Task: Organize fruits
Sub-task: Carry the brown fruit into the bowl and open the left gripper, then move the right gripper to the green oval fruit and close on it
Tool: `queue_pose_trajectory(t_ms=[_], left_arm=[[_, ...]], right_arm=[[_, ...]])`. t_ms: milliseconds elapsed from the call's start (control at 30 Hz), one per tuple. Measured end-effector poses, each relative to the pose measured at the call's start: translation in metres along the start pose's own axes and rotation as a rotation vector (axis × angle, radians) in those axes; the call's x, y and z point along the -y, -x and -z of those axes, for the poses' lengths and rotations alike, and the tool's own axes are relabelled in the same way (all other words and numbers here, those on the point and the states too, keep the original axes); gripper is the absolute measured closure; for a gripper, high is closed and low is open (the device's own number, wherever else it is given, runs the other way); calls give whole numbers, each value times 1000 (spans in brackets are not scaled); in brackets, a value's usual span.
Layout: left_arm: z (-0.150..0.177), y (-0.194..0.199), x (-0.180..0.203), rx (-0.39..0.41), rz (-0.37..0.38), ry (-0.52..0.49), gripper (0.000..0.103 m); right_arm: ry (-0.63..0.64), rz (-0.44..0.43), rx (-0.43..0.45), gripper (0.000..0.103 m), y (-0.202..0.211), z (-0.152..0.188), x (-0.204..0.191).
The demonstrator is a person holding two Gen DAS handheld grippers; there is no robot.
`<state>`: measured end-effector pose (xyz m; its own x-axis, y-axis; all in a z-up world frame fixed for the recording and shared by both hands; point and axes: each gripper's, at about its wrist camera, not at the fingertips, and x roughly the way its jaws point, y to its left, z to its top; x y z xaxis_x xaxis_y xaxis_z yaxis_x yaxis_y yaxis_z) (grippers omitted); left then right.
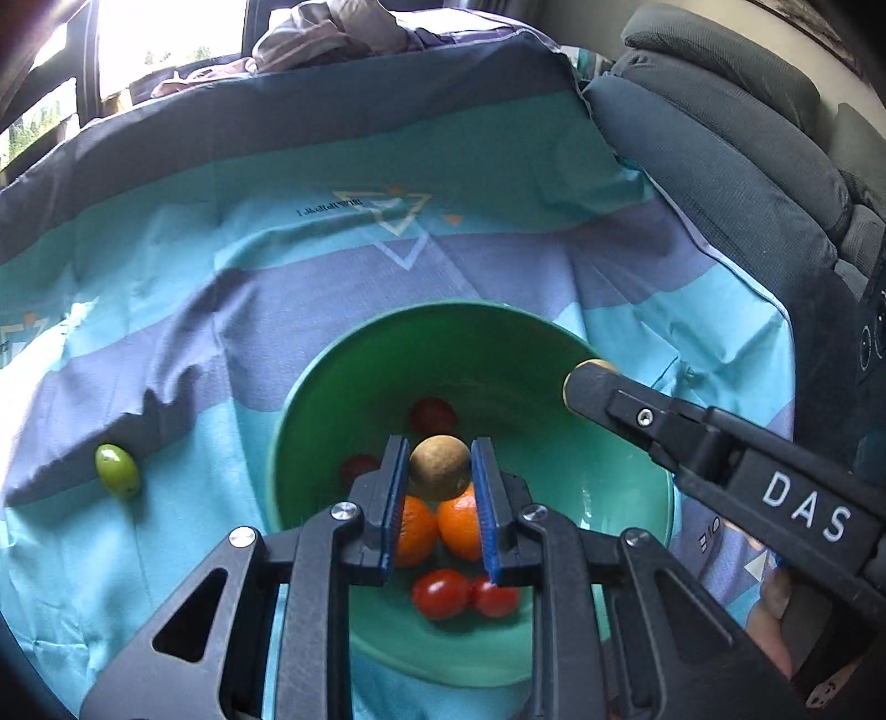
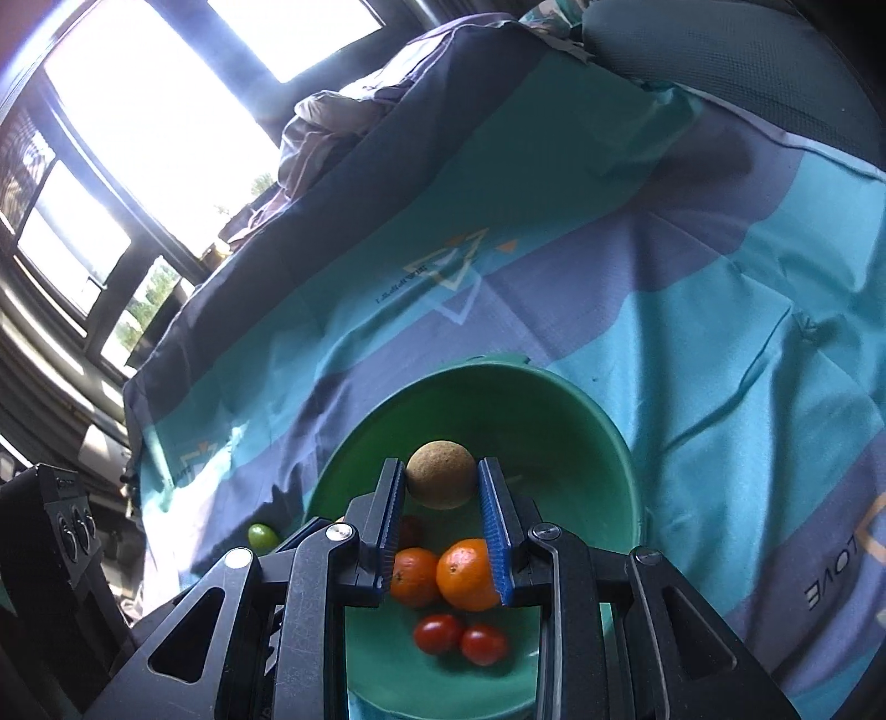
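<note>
A green bowl (image 1: 343, 354) sits on the blue patterned cloth; it also shows in the right wrist view (image 2: 603, 437). In it lie two oranges (image 1: 462, 526), (image 2: 468, 573) and several red tomatoes (image 1: 440, 592), (image 2: 437, 634). My left gripper (image 1: 437, 471) is shut on a brown round fruit (image 1: 440, 468) and holds it over the bowl. My right gripper (image 2: 440, 476) is shut on another brown round fruit (image 2: 441, 473) over the bowl; in the left wrist view it (image 1: 587, 382) reaches in from the right at the bowl's rim. A green fruit (image 1: 117, 471) lies on the cloth left of the bowl, seen also in the right wrist view (image 2: 262, 536).
A dark grey cushioned seat (image 1: 720, 127) borders the cloth on the right. Crumpled fabric (image 1: 332, 33) lies at the far edge below bright windows (image 2: 166, 111). A black box with round sockets (image 2: 61, 531) stands at the left.
</note>
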<state>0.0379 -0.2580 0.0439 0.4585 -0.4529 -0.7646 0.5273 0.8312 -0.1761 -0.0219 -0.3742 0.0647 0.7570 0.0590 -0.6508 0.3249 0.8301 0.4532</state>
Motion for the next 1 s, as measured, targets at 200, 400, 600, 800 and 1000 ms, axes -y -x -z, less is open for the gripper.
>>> queue_pose_trajectory(t_ms=[200,400,600,800,1000], left_arm=[[2,3,-6,-8,53,24,75],[6,41,-45,43,-27,99,53],[23,90,-114,71,-184,229,49],[70,106,-199,56,-261,453,35],[79,96,-244,13,-294,528,35]], right_arm=[[16,46,-9,73,-2,1,1],[58,18,22,62,3,1,-14],[135,8,11,62,-2,8,-43],[263,-35,-33,62,-19,25,-88],[381,-109,-185,62,-63,52,-146]])
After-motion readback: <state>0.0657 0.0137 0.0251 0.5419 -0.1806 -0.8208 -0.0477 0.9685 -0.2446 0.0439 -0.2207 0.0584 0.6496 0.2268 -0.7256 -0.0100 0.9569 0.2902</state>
